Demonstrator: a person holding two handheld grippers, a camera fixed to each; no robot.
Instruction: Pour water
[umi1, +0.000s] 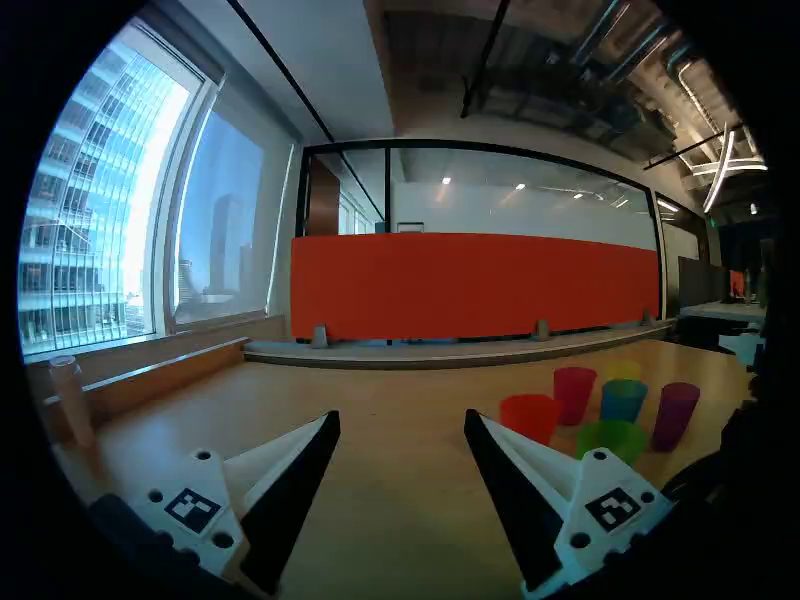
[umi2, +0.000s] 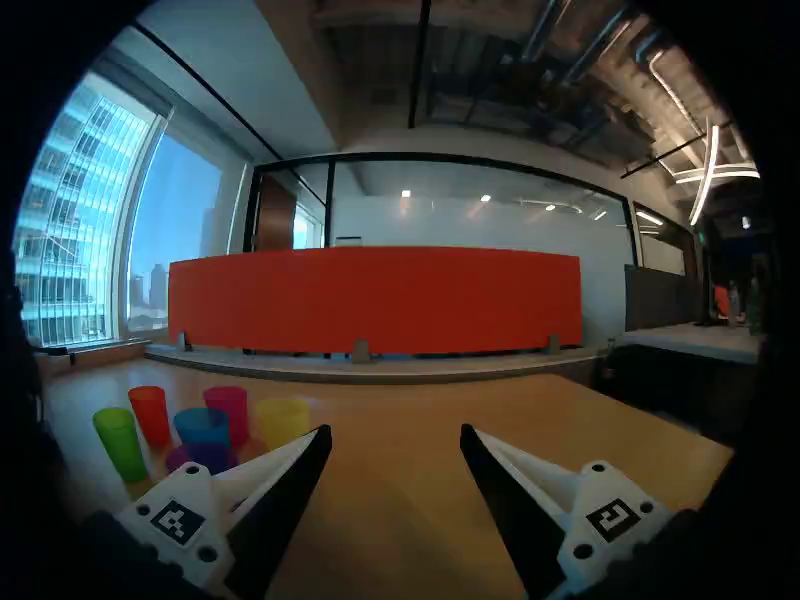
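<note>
The wooden bench (umi1: 380, 390) is stretching toward the orange partition (umi1: 470, 285). The left gripper (umi1: 401, 415) and right gripper (umi2: 395, 430) are hovering before the partition, jaws spread wide, holding nothing. The coloured cups (umi2: 203, 425) are clustering on the bench short of the partition, overlapping, contents unclear. The square markers (umi1: 192, 508) are showing no readable writing.

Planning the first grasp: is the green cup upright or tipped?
Upright: the green cup stands on its base, mouth up.
</note>
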